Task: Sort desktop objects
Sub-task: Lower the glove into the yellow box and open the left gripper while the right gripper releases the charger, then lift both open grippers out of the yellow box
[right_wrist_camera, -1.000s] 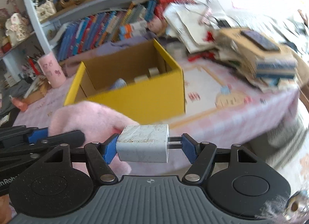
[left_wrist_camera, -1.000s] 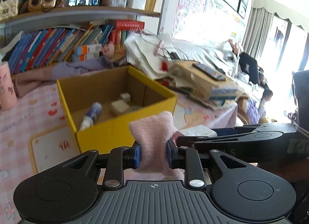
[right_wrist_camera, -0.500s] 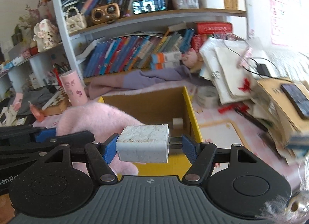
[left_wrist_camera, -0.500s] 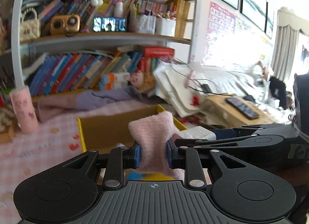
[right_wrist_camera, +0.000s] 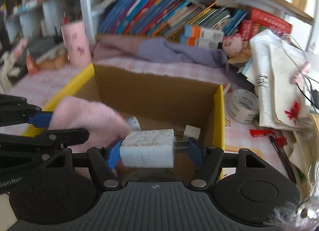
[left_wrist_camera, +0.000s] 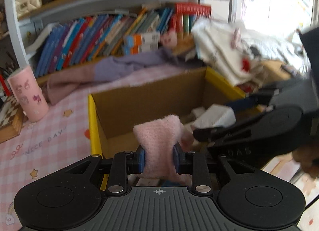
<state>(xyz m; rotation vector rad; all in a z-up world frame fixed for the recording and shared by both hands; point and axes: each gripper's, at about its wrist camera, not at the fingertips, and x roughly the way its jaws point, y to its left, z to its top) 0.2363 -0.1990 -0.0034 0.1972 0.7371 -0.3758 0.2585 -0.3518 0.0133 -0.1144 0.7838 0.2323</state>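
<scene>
While both grippers hang over the yellow cardboard box (right_wrist_camera: 219,115), the left gripper (left_wrist_camera: 159,158) is opening its jaws around the pink fuzzy cloth (left_wrist_camera: 158,141). The right gripper (right_wrist_camera: 153,152) clamps a white charger plug (right_wrist_camera: 147,148) by body and prongs. Hanging so close together, the cloth could snag the charger as it falls.

Cardboard box (right_wrist_camera: 157,93) on table (left_wrist_camera: 49,131), tumbler (right_wrist_camera: 76,41) left, tape roll (right_wrist_camera: 242,105) right, books (right_wrist_camera: 159,18) behind
</scene>
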